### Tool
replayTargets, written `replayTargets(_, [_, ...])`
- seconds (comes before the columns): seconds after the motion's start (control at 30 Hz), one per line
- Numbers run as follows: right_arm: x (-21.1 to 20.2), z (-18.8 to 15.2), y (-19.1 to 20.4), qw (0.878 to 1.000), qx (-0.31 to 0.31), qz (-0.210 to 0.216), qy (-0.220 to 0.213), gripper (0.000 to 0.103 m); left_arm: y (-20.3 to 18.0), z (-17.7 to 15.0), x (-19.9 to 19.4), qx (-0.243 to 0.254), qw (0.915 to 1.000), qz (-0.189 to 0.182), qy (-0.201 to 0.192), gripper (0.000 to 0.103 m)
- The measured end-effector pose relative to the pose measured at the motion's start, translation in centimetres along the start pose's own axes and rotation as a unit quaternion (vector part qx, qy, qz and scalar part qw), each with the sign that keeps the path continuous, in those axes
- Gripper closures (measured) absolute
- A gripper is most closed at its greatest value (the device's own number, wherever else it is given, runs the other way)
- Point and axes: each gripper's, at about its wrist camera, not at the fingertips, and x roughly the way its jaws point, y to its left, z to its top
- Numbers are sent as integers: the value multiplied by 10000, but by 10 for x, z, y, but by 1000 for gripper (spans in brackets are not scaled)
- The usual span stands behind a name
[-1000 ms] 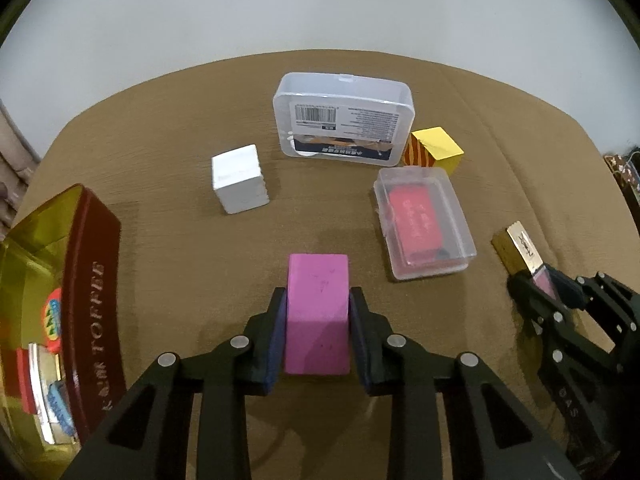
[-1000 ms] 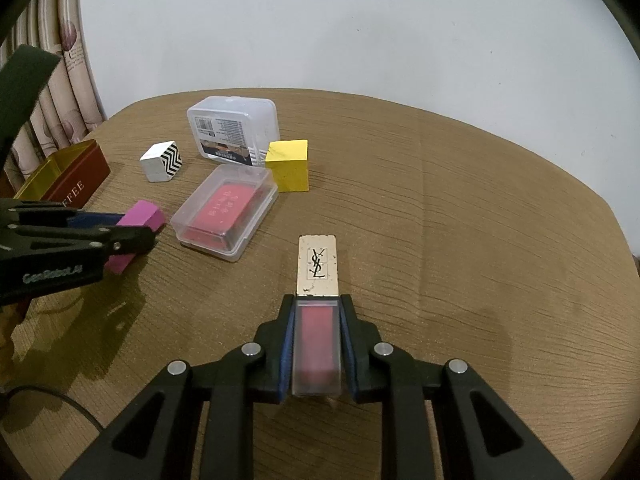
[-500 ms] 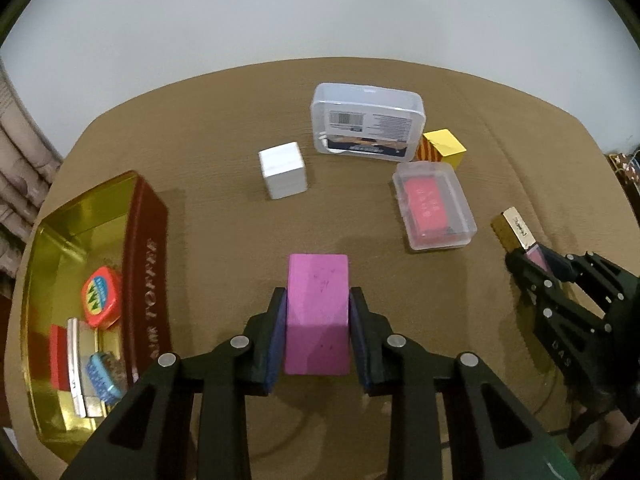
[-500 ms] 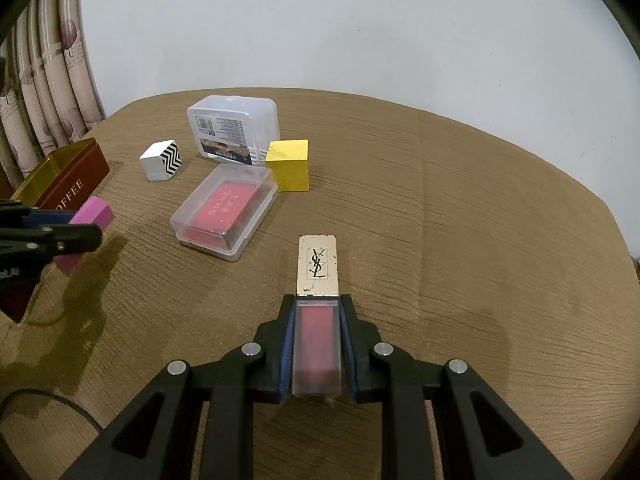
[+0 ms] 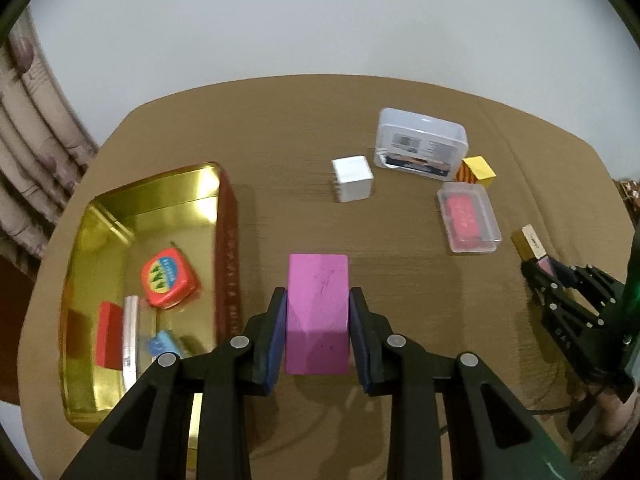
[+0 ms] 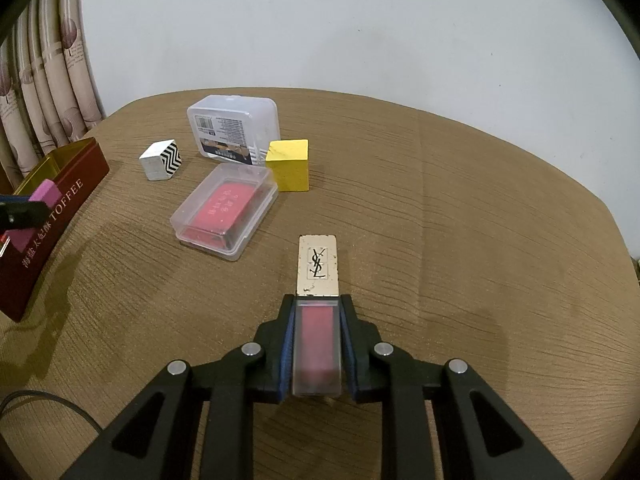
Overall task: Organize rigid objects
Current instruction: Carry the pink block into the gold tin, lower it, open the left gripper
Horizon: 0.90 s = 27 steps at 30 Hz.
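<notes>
Brown cloth-covered worktop (image 5: pixel 304 128), pale wall behind. Left gripper (image 5: pixel 318 320) clamped on pink block (image 5: pixel 318 300), held above worktop, gold tin (image 5: pixel 168 200) at 9 o'clock of block. Right gripper (image 6: pixel 316 344) closed on lipstick (image 6: pixel 318 280), gold cap pointing 12 o'clock. White cube (image 5: pixel 352 178), clear boxes, yellow cube (image 6: pixel 289 164) toward 1 o'clock in left view.

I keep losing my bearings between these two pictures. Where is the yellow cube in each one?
Left wrist view: the yellow cube sits upper right, just right of the big clear box.
Right wrist view: the yellow cube sits upper middle, left of centre, again just right of that box.
Shared landmark: the small clear case with the red insert, lying just in front of the cube.
</notes>
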Motion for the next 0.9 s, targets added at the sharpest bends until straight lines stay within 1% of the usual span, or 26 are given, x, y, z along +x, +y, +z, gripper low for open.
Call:
replayTargets(0.23, [0, 0, 0, 10000, -6, -8, 1, 82, 29, -1, -9, -209, 9997, 109, 12, 77])
replayTargets(0.4, [1, 1, 0, 10000, -12, -10, 3, 82, 55, 0, -14, -362, 9986, 390, -79, 77])
replayTargets(0.47, [0, 1, 0, 10000, -14, -13, 4, 82, 65, 1, -15, -427, 9982, 411, -71, 77])
replayTargets(0.6, [0, 1, 0, 10000, -15, -15, 5, 82, 85, -1, -16, -536, 9968, 588, -89, 77])
replayTargets(0.83, [0, 1, 0, 10000, -25, -23, 5, 82, 117, -4, -11, -712, 9940, 831, -6, 77])
replayTargets(0.9, [0, 1, 0, 10000, -27, -27, 5, 82, 126, -5, -8, -755, 9935, 847, 34, 77])
